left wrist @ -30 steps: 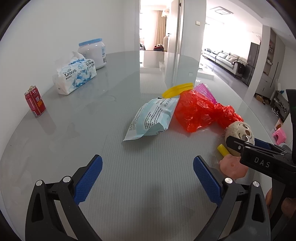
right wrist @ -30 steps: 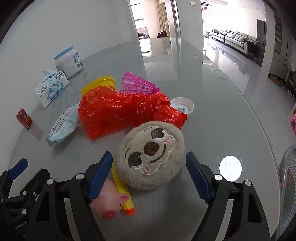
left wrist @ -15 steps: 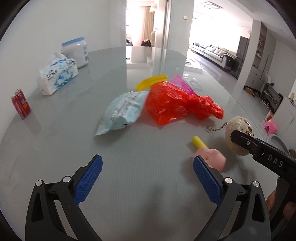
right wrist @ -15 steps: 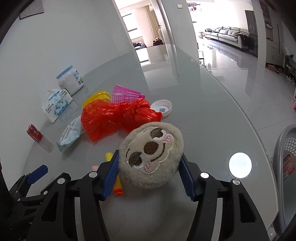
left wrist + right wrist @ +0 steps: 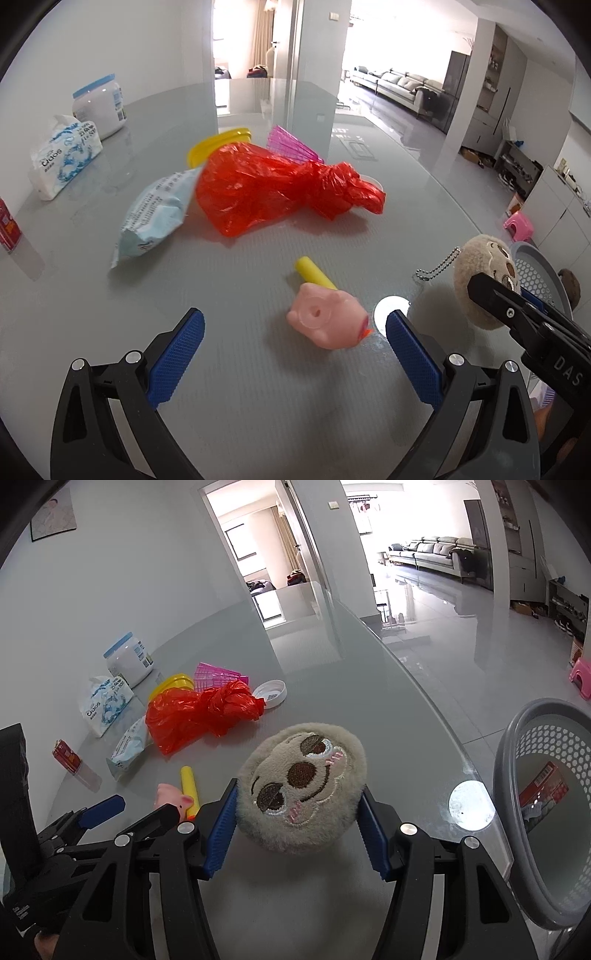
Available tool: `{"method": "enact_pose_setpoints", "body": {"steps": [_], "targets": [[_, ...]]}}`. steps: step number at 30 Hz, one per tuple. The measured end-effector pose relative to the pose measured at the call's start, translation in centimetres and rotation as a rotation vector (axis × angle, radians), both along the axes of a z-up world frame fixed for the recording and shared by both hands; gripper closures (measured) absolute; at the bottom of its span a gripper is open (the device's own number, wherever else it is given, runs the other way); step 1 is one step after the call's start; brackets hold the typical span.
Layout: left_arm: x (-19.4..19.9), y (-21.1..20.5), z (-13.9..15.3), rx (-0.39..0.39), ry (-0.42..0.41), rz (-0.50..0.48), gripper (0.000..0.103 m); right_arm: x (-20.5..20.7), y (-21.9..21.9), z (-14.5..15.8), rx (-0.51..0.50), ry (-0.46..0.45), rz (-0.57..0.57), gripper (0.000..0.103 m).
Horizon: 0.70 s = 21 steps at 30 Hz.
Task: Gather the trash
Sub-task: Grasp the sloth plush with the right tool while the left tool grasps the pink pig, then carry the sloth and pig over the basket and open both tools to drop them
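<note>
"DAS" on right hand-held gripper (image 5: 495, 299)

Both fisheye cameras are looking forward and downward along their own gripper fingers, sitting close over a grey table (image 5: 258, 406). Both views are sharing the red bag (image 5: 280, 184) (image 5: 199, 716), pink pig toy (image 5: 325, 321) (image 5: 168, 794) and the plush face (image 5: 301, 786) (image 5: 480, 273).

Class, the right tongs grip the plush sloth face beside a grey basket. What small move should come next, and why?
Probably carry the plush sloth face sideways over the grey basket. The right tongs are shut on it, and the basket, already holding a red pack, stands just off the table edge.
</note>
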State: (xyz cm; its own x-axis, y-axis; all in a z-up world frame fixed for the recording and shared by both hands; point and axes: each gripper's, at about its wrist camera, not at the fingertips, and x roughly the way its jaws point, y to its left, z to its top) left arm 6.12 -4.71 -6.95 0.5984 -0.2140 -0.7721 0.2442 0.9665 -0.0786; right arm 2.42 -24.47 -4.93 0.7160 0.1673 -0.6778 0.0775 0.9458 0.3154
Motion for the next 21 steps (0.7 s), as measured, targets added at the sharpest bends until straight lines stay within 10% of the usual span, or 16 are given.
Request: {"method": "enact_pose_setpoints", "body": {"steps": [5, 13, 21], "targets": [[0.5, 0.0, -0.4, 0.002, 0.004, 0.019, 0.016, -0.4, -0.5, -0.2, 0.010, 0.001, -0.005, 0.045], [0.4, 0.3, -0.4, -0.047, 0.030, -0.030, 0.061, -0.3, -0.3, 0.0, 0.015, -0.004, -0.001, 0.045], [0.0, 1.5, -0.1, -0.043, 0.017, -0.012, 0.061, -0.6, 0.0, 0.4, 0.008, -0.010, 0.006, 0.045]]}}
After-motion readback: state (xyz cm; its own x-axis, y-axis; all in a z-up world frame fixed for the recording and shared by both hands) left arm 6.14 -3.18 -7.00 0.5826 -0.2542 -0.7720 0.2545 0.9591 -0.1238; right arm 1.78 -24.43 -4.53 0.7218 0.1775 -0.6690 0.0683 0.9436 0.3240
